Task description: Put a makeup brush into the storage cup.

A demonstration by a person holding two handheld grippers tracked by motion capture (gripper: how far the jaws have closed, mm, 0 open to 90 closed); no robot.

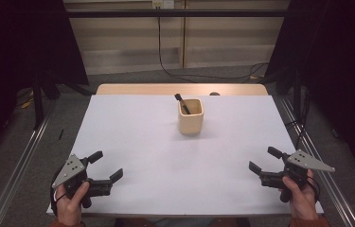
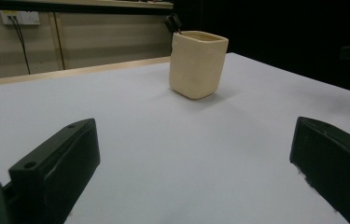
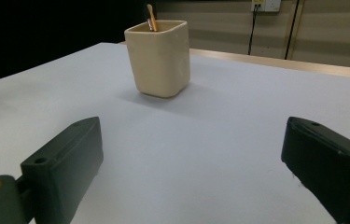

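Note:
A cream square cup (image 1: 190, 117) stands upright on the white table (image 1: 165, 156), toward the far middle. A brush (image 1: 182, 103) leans inside it, its dark end sticking out at the back left. In the left gripper view the cup (image 2: 197, 63) is ahead and slightly right; in the right gripper view the cup (image 3: 159, 58) is ahead and slightly left, with the brush (image 3: 151, 18) poking up. My left gripper (image 1: 105, 165) rests open at the near left corner. My right gripper (image 1: 263, 159) is open at the near right edge. Nothing lies between either pair of jaws.
A wooden strip (image 1: 182, 89) runs along the table's far edge. Metal rails (image 1: 19, 165) flank the table on both sides. Black curtains hang left and right, and a cable (image 1: 165, 66) trails down the back wall to the floor.

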